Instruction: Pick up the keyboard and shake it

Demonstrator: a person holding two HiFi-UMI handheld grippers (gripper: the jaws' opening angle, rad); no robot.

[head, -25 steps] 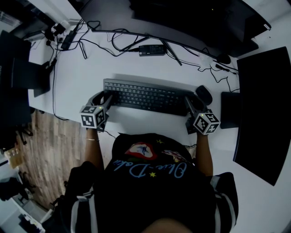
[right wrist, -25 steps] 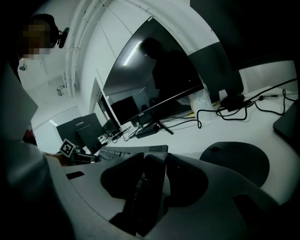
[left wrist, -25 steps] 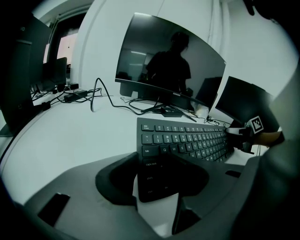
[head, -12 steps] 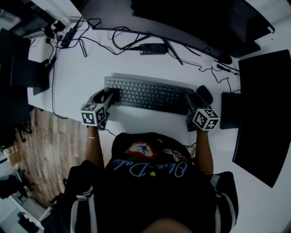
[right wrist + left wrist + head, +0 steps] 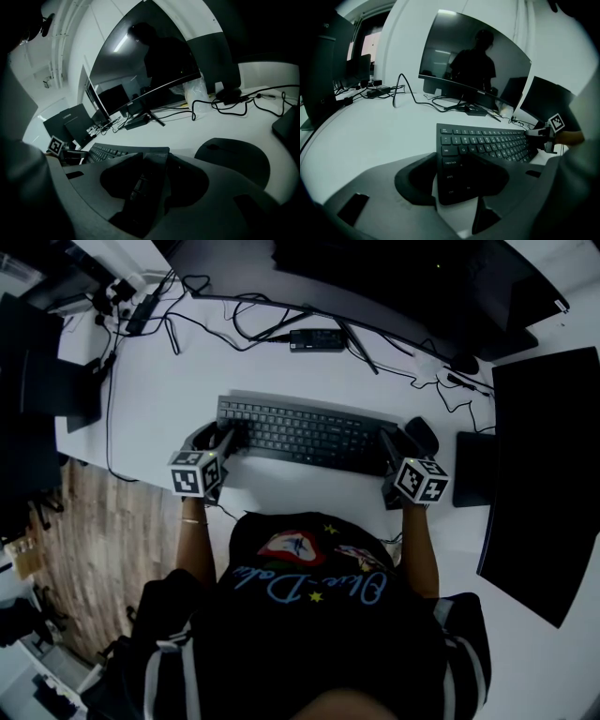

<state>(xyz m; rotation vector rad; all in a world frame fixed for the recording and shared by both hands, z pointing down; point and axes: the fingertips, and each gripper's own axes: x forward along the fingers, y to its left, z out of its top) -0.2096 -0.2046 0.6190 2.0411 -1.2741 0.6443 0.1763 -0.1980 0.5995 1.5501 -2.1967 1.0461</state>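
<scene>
A black keyboard [image 5: 305,435] lies flat on the white desk [image 5: 169,399] in front of the person. My left gripper [image 5: 230,435] straddles its left end; in the left gripper view the jaws stand on either side of the left-most keys [image 5: 454,176], with a strip of desk showing beside the left jaw. My right gripper [image 5: 389,442] straddles the right end. In the right gripper view the keyboard's end [image 5: 147,178] sits edge-on between the jaws, which are opening and still close to it.
A black mouse [image 5: 421,435] lies just right of the keyboard, beside my right gripper. Cables and a power brick [image 5: 314,339] lie behind it, under a wide curved monitor [image 5: 375,277]. A second dark screen [image 5: 539,474] lies at the right. The desk's left edge [image 5: 64,442] drops to wooden floor.
Almost nothing has changed: both grippers stay at the keyboard's ends. The whole scene has shifted slightly up in the head view.
</scene>
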